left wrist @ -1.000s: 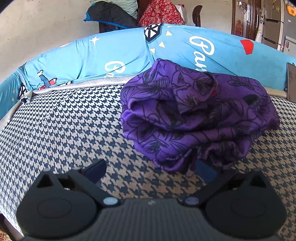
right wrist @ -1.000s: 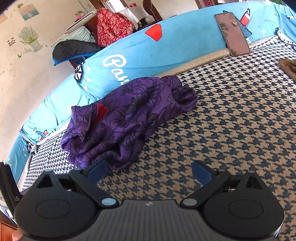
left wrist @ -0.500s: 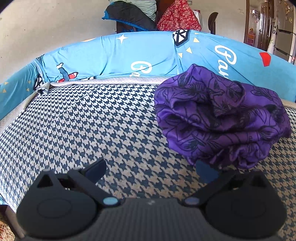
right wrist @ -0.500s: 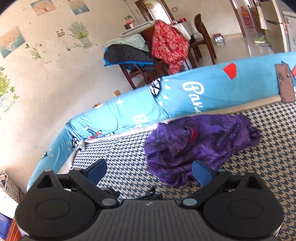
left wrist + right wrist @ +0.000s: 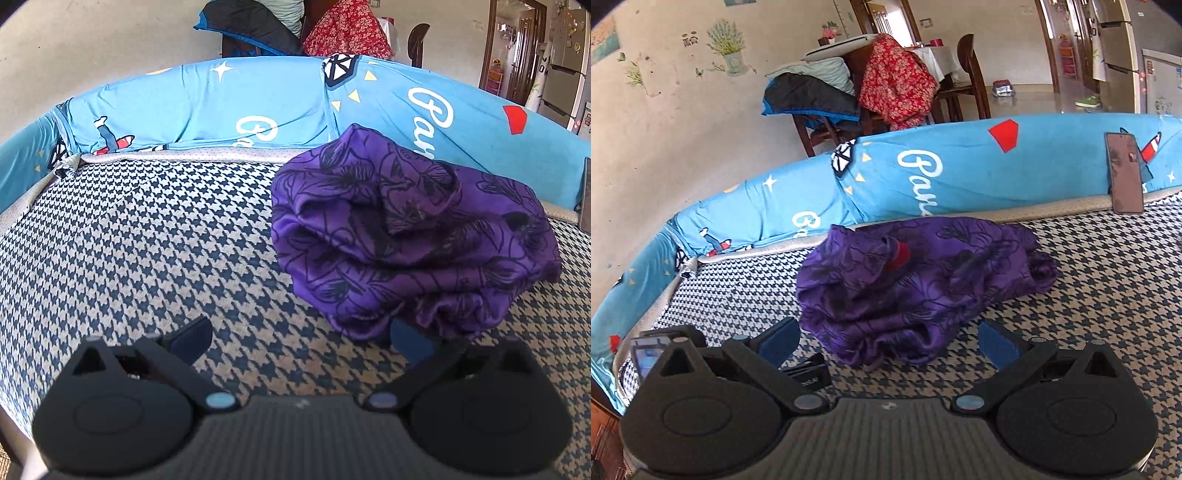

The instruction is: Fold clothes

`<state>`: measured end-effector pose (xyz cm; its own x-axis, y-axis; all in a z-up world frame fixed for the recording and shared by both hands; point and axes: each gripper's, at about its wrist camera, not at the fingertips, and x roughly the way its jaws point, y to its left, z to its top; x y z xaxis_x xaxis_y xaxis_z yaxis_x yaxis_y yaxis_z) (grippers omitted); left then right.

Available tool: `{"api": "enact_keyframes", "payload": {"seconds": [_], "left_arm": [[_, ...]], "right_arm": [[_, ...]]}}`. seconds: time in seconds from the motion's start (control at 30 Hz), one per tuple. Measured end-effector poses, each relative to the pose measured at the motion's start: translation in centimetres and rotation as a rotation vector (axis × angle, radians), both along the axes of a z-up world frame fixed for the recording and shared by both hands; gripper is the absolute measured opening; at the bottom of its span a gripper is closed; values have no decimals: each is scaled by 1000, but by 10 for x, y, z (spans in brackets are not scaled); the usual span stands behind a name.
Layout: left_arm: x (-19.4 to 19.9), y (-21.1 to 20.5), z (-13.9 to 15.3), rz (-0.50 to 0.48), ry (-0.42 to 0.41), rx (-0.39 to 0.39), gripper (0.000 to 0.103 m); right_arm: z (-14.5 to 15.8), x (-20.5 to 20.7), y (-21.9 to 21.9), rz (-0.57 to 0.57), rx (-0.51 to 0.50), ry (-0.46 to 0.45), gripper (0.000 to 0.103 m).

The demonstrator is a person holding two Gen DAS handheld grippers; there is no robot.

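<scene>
Fingers of the left gripper spread wide, nothing between them, low over the houndstooth mattress; right-hand pad touching or just under the near hem of the purple garment, hard to say which from this angle. Fingers of the right gripper likewise well apart and empty, aimed at the same heap from the near side. Garment bunched in a loose mound on the mattress, close against the blue bolster, layers rolled over one another, a red patch showing near the top, possibly a label. Main risk: closing on the nearest fold and catching several layers at once, so that the whole bundle lifts as a lump instead of opening flat. Cause: slippery, satiny-looking cloth with no clear edge or corner exposed. Second risk: a shallow pinch sliding off under the weight of the hanging fabric. Third: both grippers converging on the same near hem and colliding, the left one already visible at the lower left of the right wrist view. Also worth care: a phone propped against the bolster to the right, likely to topple if the cloth is swept wide during spreading.
</scene>
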<state>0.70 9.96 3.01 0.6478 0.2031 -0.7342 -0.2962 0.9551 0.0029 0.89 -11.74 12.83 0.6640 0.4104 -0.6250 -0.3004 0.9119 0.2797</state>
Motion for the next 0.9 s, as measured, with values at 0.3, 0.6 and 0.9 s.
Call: {"api": "enact_keyframes", "payload": {"seconds": [0.3,0.6,0.9], "left_arm": [[27,-9,6,-6,-16,8,103],[69,-8,16,-13,-42,-85,103],[119,-7,18,-15,-65,-82,103]], "right_arm": [[-46,35,-10,-52,-11,-13,103],[-66,84,-4,-82,-16,-95,98],[-75,129,4,-77,-52,-202,89]]}}
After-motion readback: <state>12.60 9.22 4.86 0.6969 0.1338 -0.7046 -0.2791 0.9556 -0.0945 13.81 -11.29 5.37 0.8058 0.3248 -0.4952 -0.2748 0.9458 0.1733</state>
